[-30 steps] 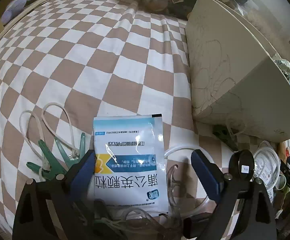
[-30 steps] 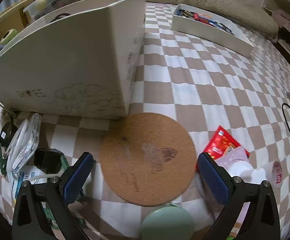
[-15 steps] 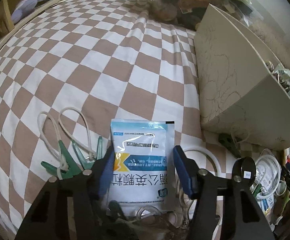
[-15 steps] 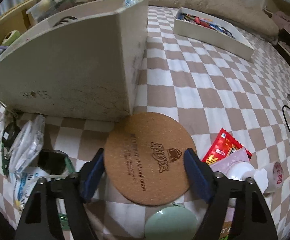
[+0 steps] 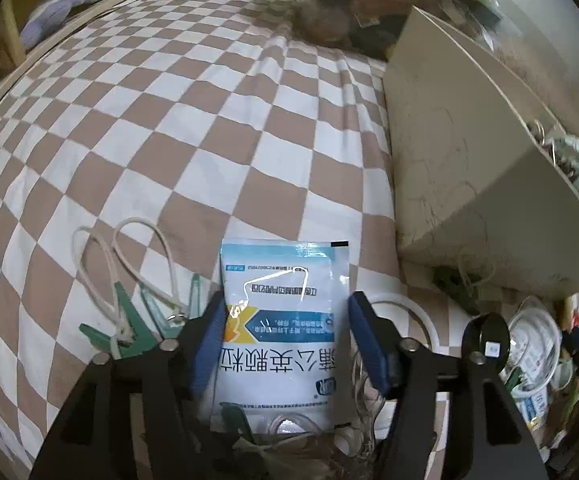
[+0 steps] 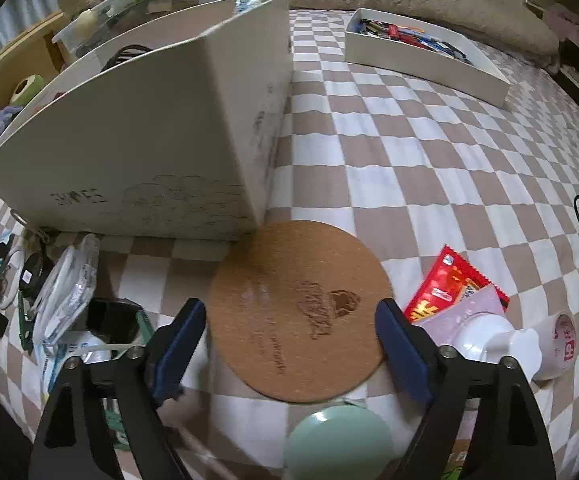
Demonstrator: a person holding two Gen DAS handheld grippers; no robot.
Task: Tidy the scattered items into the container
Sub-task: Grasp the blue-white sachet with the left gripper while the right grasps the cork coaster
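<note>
Brown-white checkered bedsheet (image 5: 209,128) fills both views. Cream rectangular storage box (image 6: 161,148) upper left in right wrist view, right side in left wrist view. Round cork coaster (image 6: 299,308) lower centre, right gripper (image 6: 291,336) pads tight on both edges. Blue-white paper sachet (image 5: 283,328) bottom centre, left gripper (image 5: 285,340) clamped on sides. Green clothespins with white cord (image 5: 129,320) lower left.

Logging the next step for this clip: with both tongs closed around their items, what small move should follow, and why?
Probably lift. The left tongs pinch the blue-and-white sachet by its side edges; the right tongs grip the cork coaster across its width. Both items lie beside the white container, whose walls stand higher.
</note>
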